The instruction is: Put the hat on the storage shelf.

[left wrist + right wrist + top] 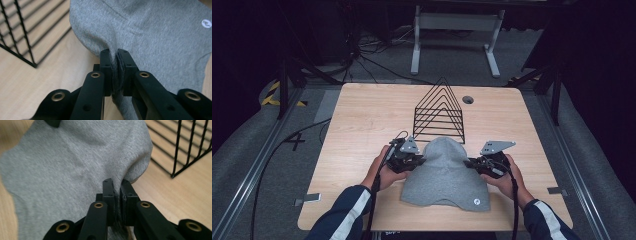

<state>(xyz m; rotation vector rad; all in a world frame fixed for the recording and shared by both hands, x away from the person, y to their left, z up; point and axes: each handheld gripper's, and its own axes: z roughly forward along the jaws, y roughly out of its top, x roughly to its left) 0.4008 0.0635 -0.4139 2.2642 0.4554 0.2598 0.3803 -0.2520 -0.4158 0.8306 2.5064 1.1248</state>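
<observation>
Dark floor and trailing cables surround your light wooden table (357, 125), and near its far edge stands a black wire rack (439, 116). Your left gripper (412, 162) sits at the left side of the grey beanie (444, 175), jaws clamped together on a fold of its fabric, as the left gripper view shows (114, 72). The beanie lies toward the near edge, just in front of the rack, its crown pointing at the rack, a small round white logo (476, 201) at its near right corner. Your right gripper (477, 164) pinches the beanie's right side, jaws likewise closed on the cloth (118, 200).
</observation>
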